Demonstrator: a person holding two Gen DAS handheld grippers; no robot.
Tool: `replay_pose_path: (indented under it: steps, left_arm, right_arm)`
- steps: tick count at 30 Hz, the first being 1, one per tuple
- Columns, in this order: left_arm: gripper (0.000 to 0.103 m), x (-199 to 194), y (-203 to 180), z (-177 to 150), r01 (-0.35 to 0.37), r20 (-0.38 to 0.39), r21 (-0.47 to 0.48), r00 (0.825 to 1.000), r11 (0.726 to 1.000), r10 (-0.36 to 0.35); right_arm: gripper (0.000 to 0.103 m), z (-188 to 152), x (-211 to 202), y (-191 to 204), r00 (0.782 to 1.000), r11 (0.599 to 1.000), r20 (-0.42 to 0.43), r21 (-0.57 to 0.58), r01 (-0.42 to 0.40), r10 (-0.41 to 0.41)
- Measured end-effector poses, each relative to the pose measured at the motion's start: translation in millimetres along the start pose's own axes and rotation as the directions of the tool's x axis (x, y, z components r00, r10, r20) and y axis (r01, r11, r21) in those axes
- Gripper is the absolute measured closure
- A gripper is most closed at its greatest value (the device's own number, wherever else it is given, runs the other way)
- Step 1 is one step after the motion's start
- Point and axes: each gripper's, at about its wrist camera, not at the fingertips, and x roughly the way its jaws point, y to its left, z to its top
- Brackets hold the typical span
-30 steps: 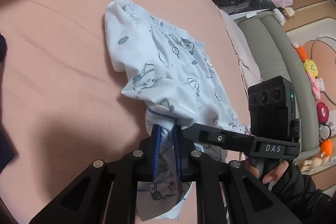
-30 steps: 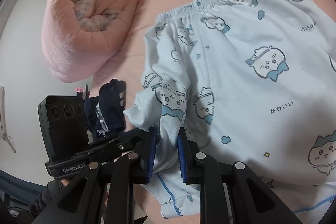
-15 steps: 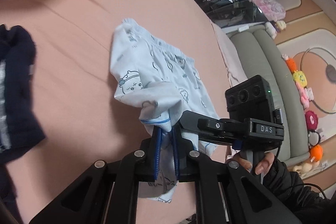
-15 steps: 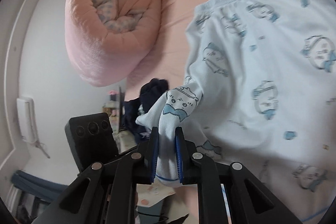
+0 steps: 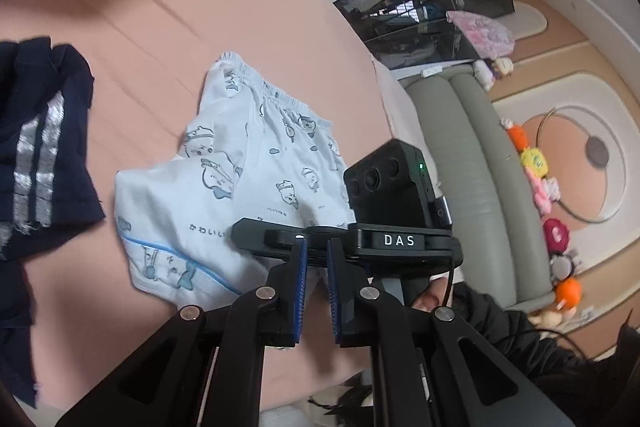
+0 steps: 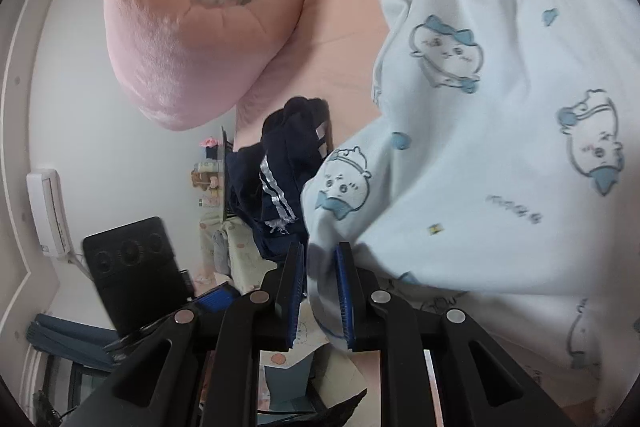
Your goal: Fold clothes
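A: Where are the pajama shorts [image 5: 256,183]?

B: Mid-bed [image 5: 168,19], beside dark clothes [image 5: 40,155]. Left hand-held gripper [image 5: 316,291] clenched, empty; right hand-held gripper [image 6: 320,291] opening, hem between its pads.

A: Advice?

B: Lay that hem flat before releasing.

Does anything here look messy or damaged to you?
Yes. The navy garment lies crumpled on the pink bed, with loose frayed threads at the end of its white stripes. The cartoon-print shorts are rumpled, not yet folded flat.
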Motion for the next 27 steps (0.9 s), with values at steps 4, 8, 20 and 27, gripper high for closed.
replay_pose_path:
  steps: [4, 8, 20, 27]
  left_arm:
    - [0.095, -11, 12, -2, -0.135, 0.032, 0.033, 0.991, 0.990, 0.134]
    - [0.093, -11, 34, 1, -0.218, 0.025, -0.018, 0.975, 0.976, 0.219]
    - [0.036, 1, 81, 2, -0.262, -0.035, -0.123, 0.965, 0.957, 0.260]
    - [0.035, 21, 88, 16, -0.268, -0.039, -0.127, 0.963, 0.955, 0.265]
  right_arm:
    - [0.086, 0, 5, 20, 0.994, 0.988, 0.025, -0.110, 0.111, -0.109]
    - [0.086, -4, 2, 31, 0.960, 0.932, 0.065, -0.232, 0.280, -0.272]
    - [0.086, -14, -3, 27, 0.907, 0.836, 0.109, -0.354, 0.418, -0.407]
    - [0.086, -15, 1, 28, 0.903, 0.833, 0.109, -0.353, 0.425, -0.415]
